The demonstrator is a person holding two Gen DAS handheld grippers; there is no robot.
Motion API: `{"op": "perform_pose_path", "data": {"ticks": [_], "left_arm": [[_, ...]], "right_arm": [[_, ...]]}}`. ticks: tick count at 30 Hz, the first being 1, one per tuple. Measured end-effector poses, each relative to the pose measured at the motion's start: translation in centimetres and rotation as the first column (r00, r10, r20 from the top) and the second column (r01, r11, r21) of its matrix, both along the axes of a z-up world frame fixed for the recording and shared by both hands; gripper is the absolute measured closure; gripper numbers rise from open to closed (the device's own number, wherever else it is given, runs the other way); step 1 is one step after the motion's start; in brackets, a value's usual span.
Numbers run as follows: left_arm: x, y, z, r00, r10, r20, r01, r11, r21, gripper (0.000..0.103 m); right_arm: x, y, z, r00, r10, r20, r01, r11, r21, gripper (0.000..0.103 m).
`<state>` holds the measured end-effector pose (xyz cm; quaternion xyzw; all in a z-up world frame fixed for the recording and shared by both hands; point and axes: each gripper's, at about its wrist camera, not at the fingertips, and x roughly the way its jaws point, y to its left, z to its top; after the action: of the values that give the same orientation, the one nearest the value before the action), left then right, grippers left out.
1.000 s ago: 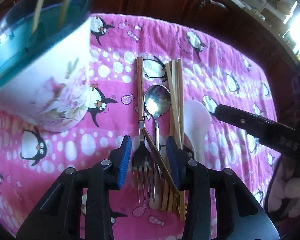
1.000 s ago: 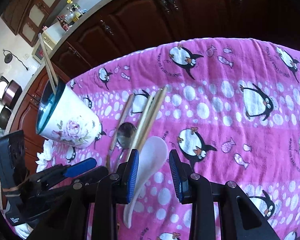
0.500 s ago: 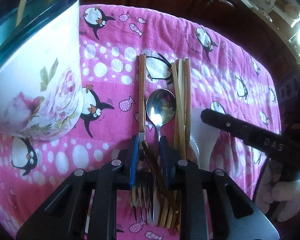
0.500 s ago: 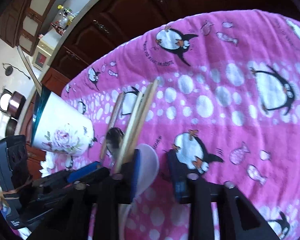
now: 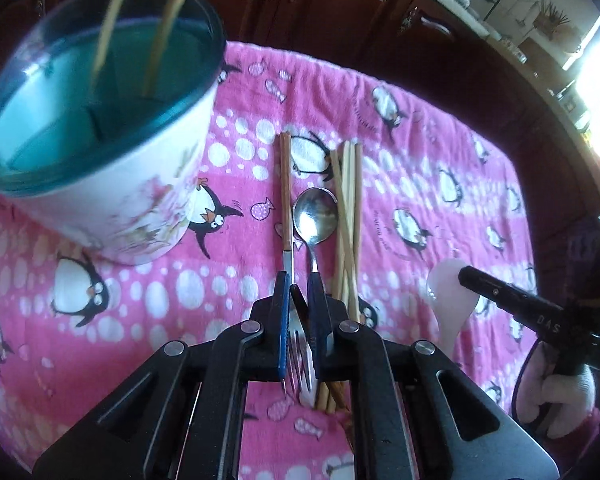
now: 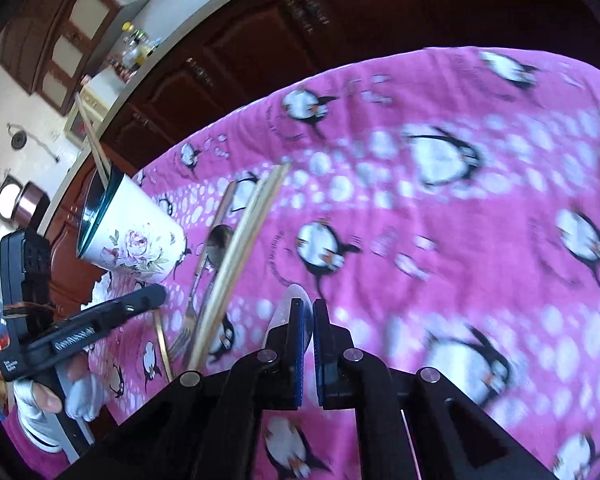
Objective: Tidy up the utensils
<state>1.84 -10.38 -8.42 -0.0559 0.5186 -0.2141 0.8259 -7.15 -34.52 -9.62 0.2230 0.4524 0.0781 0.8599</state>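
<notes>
A floral holder cup [image 5: 100, 152] with a teal inside stands at the left, two chopsticks [image 5: 156, 20] in it. On the pink penguin cloth lie a wood-handled fork [image 5: 286, 216], a metal spoon [image 5: 315, 216] and pale chopsticks [image 5: 348, 216]. My left gripper [image 5: 300, 300] is shut on a dark brown chopstick [image 5: 300, 302], over the fork's tines. My right gripper [image 6: 305, 320] is shut on the white ceramic spoon [image 6: 288, 308], lifted off the cloth; it also shows in the left wrist view [image 5: 450, 300]. The cup [image 6: 132, 236] and the pale chopsticks [image 6: 244, 248] show in the right wrist view.
Dark wooden cabinets [image 5: 340, 12] run behind the table. The cloth's far edge [image 6: 380, 64] lies close to them. The left gripper's body and gloved hand [image 6: 60, 344] sit at the left of the right wrist view. Open cloth [image 6: 480, 220] spreads to the right.
Both grippers have closed: the left on the dark chopstick, the right on the white spoon. The right one has lifted the spoon away to the right of the pile.
</notes>
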Motion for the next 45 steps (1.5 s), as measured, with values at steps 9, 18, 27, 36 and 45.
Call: {"op": "perform_pose_path", "data": {"ticks": [9,18,27,36,45], "left_arm": [[-2.6,1.3,4.7,0.995,-0.004,0.097,0.007,1.0,-0.031,0.098],[-4.1,4.2,8.2,0.988,0.015,0.151,-0.006,0.998,-0.057,0.099],[-5.0,5.6,9.3,0.983,0.044,0.176,-0.037,0.998,-0.045,0.099],[-5.7,6.6,10.6,0.978,0.057,0.198,-0.048,0.998,-0.048,0.099],[-5.9,7.1,12.2,0.97,0.06,0.236,-0.052,0.998,-0.04,0.099]], "right_arm": [[-2.7,-0.3,2.6,0.997,-0.045,0.064,0.044,0.999,0.018,0.1],[-3.0,2.0,6.3,0.99,-0.004,0.144,0.007,1.0,-0.026,0.1],[-3.0,4.0,8.1,0.984,0.034,0.176,-0.027,0.999,-0.042,0.1],[-3.1,5.2,8.9,0.981,0.056,0.184,-0.048,0.998,-0.048,0.1],[-2.3,6.8,10.8,0.97,0.089,0.224,-0.078,0.995,-0.058,0.1]]}}
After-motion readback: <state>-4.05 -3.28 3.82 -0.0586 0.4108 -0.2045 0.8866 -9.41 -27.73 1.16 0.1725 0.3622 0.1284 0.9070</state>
